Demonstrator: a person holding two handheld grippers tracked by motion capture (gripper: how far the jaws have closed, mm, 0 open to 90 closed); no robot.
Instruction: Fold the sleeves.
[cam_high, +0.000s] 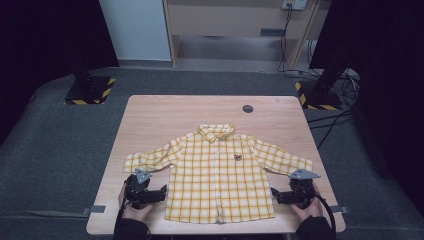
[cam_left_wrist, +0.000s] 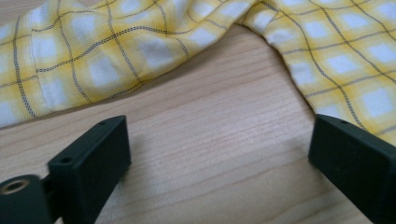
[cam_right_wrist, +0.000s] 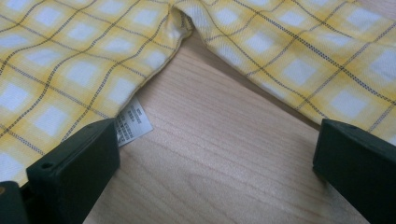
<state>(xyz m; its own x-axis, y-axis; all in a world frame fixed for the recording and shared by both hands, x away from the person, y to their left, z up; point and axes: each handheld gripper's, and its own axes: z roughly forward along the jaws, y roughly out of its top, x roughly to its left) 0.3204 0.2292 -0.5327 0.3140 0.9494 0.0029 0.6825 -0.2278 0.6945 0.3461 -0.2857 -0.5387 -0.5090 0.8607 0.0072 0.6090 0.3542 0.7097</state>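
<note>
The yellow checked shirt (cam_high: 218, 172) lies flat, front up, collar away from me, in the middle of the desk (cam_high: 150, 112). My left tool (cam_high: 161, 192) sits just beside its left hem, jaws spread over bare wood. My right tool (cam_high: 276, 194) sits beside the right hem, jaws spread too, one near the care label (cam_right_wrist: 133, 122).

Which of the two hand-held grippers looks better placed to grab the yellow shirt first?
Probably the right gripper: its open jaws already flank the checked shirt at the side seam by the care label. The left gripper, also open, sits over bare table below the sleeve.
</note>
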